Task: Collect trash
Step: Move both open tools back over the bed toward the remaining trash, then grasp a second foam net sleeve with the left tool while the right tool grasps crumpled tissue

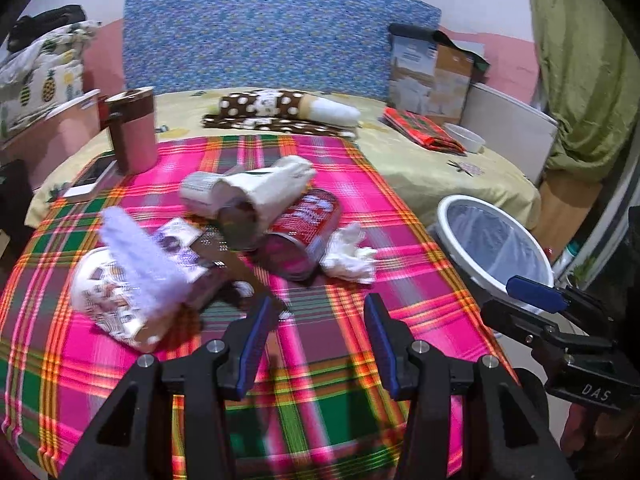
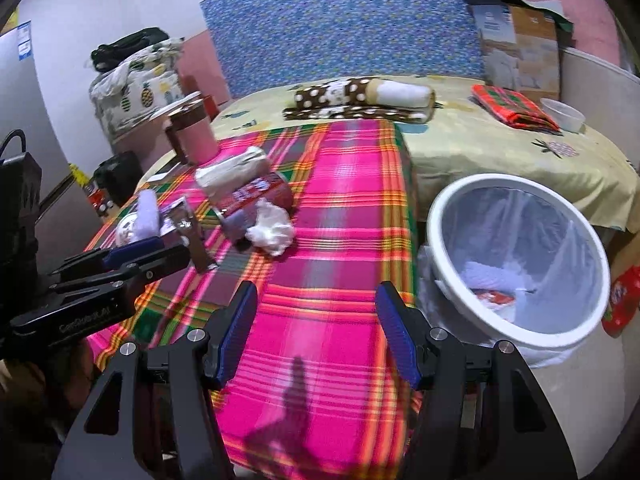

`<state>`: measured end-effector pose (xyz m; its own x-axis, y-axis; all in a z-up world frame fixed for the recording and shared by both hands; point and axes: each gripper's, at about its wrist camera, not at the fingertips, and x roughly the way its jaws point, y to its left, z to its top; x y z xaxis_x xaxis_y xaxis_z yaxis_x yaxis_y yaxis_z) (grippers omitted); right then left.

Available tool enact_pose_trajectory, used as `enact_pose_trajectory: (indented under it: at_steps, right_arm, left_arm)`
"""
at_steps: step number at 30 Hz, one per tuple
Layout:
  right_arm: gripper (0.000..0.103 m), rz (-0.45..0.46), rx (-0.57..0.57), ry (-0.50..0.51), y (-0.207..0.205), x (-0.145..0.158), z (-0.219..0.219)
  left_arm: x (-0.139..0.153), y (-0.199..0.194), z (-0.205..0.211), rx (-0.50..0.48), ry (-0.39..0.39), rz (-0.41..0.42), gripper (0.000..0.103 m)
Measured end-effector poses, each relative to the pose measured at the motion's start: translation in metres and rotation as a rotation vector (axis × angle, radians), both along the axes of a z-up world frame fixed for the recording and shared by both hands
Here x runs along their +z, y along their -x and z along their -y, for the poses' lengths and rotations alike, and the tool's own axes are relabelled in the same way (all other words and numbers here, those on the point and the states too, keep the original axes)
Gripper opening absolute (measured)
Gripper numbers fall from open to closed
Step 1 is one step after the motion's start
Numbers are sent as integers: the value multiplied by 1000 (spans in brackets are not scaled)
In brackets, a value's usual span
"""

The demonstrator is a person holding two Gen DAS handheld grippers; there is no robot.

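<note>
Trash lies on a pink plaid cloth [image 1: 340, 360]: a red can [image 1: 304, 232], a white paper cup [image 1: 260, 196] on it, a crumpled white tissue [image 1: 350, 256], a patterned cup with lilac paper [image 1: 128, 280] and a small wrapper [image 1: 176, 236]. My left gripper [image 1: 316, 336] is open and empty, just short of the pile. My right gripper [image 2: 316, 328] is open and empty over the cloth, left of the white bin [image 2: 516, 256]. The tissue [image 2: 270, 230] and can [image 2: 256, 196] lie ahead of it to the left. The bin holds some trash [image 2: 494, 298].
A brown-and-pink tumbler [image 1: 134, 132] and a phone [image 1: 90, 184] stand at the cloth's far left. Folded blankets [image 1: 280, 112], a red cloth [image 1: 420, 130], a white bowl [image 1: 466, 138] and a box [image 1: 432, 76] are at the back. The bin [image 1: 496, 248] stands off the bed's right edge.
</note>
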<state>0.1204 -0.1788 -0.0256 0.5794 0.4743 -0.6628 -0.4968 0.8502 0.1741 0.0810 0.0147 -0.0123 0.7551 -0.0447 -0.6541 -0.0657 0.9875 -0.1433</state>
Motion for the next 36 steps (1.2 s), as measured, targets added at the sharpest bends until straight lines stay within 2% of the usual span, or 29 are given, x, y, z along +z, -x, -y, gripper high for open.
enact_pose_trajectory:
  at_steps: [16, 32, 33, 36]
  right_arm:
    - [63, -22, 71, 39, -19, -9, -43]
    - [63, -95, 91, 63, -54, -27, -65]
    - [62, -104, 94, 66, -54, -29, -67]
    - [49, -128, 102, 80, -58, -34, -72]
  left_arm:
    - [-4, 5, -77, 226, -10, 3, 50]
    - [-12, -18, -87, 244, 19, -9, 52]
    - [-12, -18, -88, 249, 19, -8, 52]
    - [-12, -18, -90, 257, 15, -13, 52]
